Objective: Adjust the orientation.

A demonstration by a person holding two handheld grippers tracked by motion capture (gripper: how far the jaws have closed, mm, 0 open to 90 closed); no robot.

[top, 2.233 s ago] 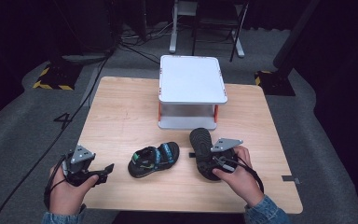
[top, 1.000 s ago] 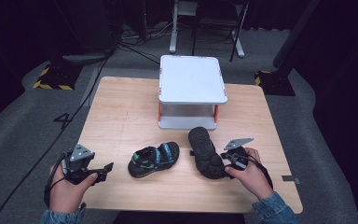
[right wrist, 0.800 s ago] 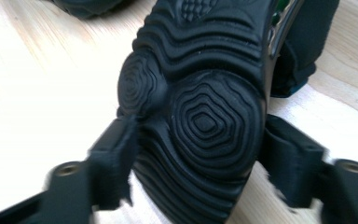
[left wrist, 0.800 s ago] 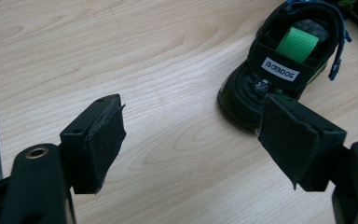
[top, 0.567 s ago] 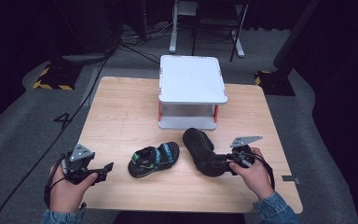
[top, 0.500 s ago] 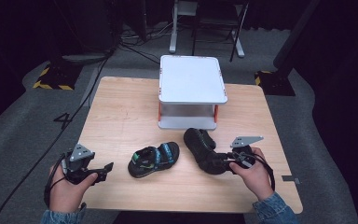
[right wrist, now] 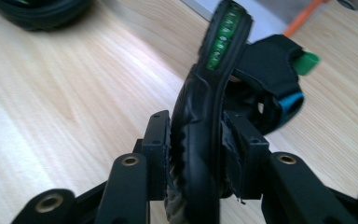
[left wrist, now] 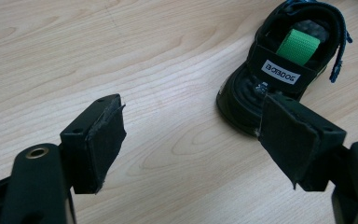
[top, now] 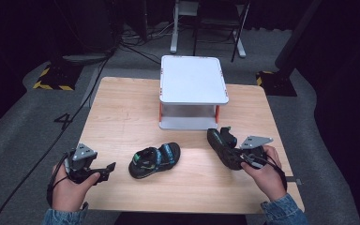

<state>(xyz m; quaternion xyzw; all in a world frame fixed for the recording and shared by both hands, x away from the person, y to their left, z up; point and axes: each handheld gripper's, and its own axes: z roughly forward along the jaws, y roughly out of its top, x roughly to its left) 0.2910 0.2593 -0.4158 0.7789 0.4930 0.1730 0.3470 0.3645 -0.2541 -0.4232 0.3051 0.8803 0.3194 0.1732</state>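
My right gripper (top: 238,158) was clamped on the black sandal (top: 223,144), its two jaws pressed against either side of the sole so the shoe stood on edge, turned sideways. In the right gripper view that sandal (right wrist: 213,107) rose straight up between the jaws, green tread inserts along its sole edge, its straps with a blue and a green tab hanging off to the right. It sat toward the right side of the wooden table (top: 122,112), just in front of the right front corner of the white stand (top: 193,79), whose orange legs and lower shelf stood close behind the toe.

The second sandal (top: 154,159) lay flat on its sole near the middle of the table, well apart from the held one, with blue-green straps. In the left gripper view it (left wrist: 284,60) showed beyond my right-hand jaw, a green strap and a white label inside it.

My left gripper (top: 104,169) rested at the table's near left edge, jaws spread wide and holding nothing, bare wood between them, pointing toward that flat sandal.

Around the table lay grey carpet (top: 23,131), cables and yellow-black striped tape (top: 51,86) at the far left.
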